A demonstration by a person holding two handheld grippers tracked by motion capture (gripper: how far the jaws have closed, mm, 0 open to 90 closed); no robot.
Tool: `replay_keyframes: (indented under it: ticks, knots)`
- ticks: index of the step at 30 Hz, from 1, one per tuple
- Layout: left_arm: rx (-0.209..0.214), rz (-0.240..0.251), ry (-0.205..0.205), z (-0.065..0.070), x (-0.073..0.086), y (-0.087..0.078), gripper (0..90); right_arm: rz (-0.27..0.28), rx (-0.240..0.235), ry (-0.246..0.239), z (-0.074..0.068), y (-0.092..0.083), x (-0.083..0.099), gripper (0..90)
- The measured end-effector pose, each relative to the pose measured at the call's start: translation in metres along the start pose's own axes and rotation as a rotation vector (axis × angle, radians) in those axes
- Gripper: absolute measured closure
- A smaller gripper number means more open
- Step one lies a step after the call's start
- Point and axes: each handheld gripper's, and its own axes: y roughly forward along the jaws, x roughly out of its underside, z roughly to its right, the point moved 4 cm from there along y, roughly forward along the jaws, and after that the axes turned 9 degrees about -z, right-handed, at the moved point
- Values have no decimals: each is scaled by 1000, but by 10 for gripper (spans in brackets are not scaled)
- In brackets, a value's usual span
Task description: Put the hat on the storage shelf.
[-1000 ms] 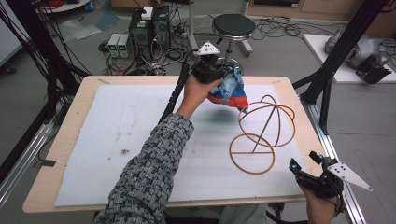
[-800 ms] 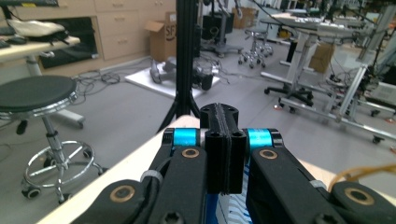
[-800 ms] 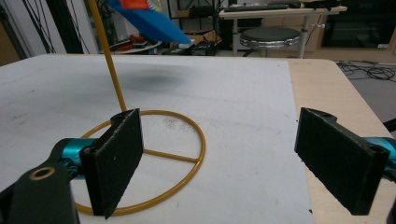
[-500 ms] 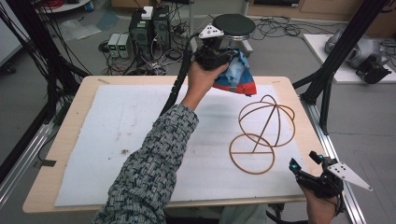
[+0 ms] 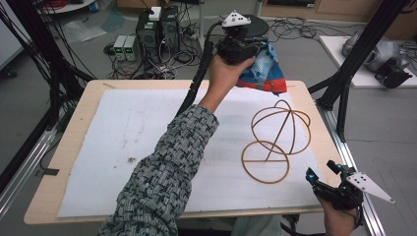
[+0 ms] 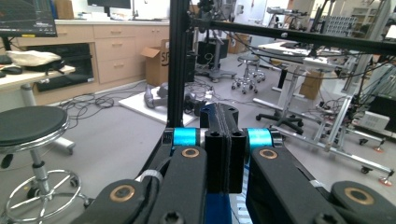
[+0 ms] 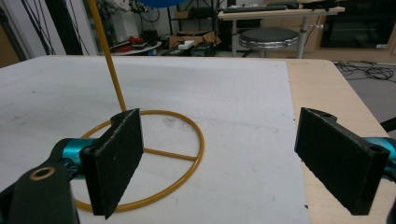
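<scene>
A blue, red and white bag hangs in the air over the table's far edge. My left gripper is shut on its top, held up by a hand with a patterned sleeve. In the left gripper view the jaws are pressed together, with a strip of the blue bag below them. A gold wire stand, a flat ring with arched hoops, sits on the white mat at the right. My right gripper rests open at the near right corner, and its pads frame the stand's ring.
A white foam mat covers the wooden table. Black frame posts rise at the table's right and left sides. A stool, computer boxes and cables sit on the floor beyond the far edge.
My left hand has lifted the bag upward and toward the far edge, away from the wire stand. The right gripper has stayed in place, open.
</scene>
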Motion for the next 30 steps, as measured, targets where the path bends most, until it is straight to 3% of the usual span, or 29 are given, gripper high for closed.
replay_keyframes:
  ticks: [4,7,14,30]
  knots:
    - [9,11,5,10,-6,6,895,0,7,1,2,-3,1,146]
    - [6,12,35,18,-8,10,895,4,9,6,2,-4,2,146]
    - [47,21,9,30,-13,16,895,6,15,12,4,-8,3,146]
    - [162,-65,-18,58,-9,10,894,9,14,13,4,-8,3,146]
